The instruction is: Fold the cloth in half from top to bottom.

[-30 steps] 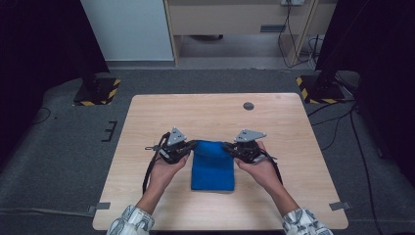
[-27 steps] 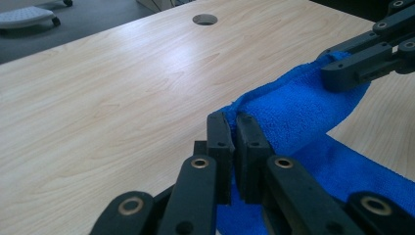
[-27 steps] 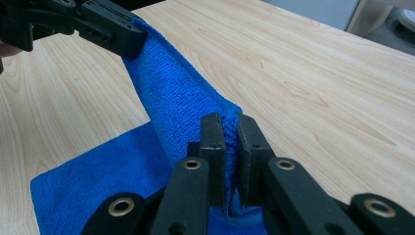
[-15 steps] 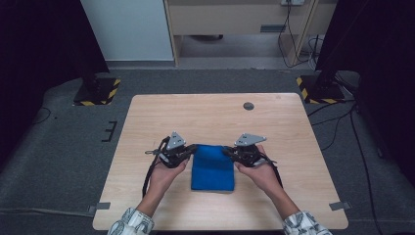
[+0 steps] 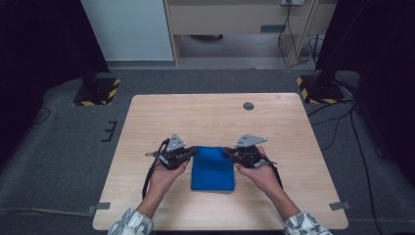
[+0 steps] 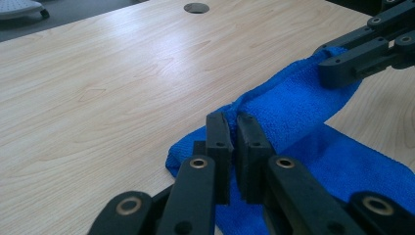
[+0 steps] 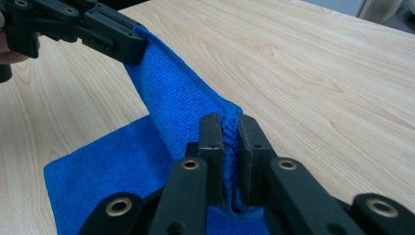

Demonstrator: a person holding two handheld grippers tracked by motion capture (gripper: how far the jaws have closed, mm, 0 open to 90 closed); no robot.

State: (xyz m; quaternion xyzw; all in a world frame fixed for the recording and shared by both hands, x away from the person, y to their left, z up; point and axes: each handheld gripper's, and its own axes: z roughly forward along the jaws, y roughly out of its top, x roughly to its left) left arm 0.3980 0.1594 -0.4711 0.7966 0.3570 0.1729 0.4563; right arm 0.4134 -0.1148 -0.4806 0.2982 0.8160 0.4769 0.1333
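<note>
A blue cloth (image 5: 212,169) lies folded on the wooden table (image 5: 205,117), near the front middle. My left gripper (image 5: 192,152) is shut on the cloth's far left corner, and my right gripper (image 5: 228,152) is shut on its far right corner. In the left gripper view the blue cloth (image 6: 293,105) is pinched between my jaws, with its far edge lifted off the table and stretched to the other gripper (image 6: 337,66). In the right gripper view the blue cloth (image 7: 176,98) rises from my own jaws to the other gripper (image 7: 134,46), and its lower layer rests flat on the wood.
A small round dark grommet (image 5: 248,105) sits in the table's far right part. Black stands with yellow-black striped bases (image 5: 95,91) are on the floor beyond the table's far corners. Cables trail from both grippers toward the person's forearms.
Both hands have shifted slightly toward the front of the table with the cloth's far edge still held between them; the cloth lies much as before.
</note>
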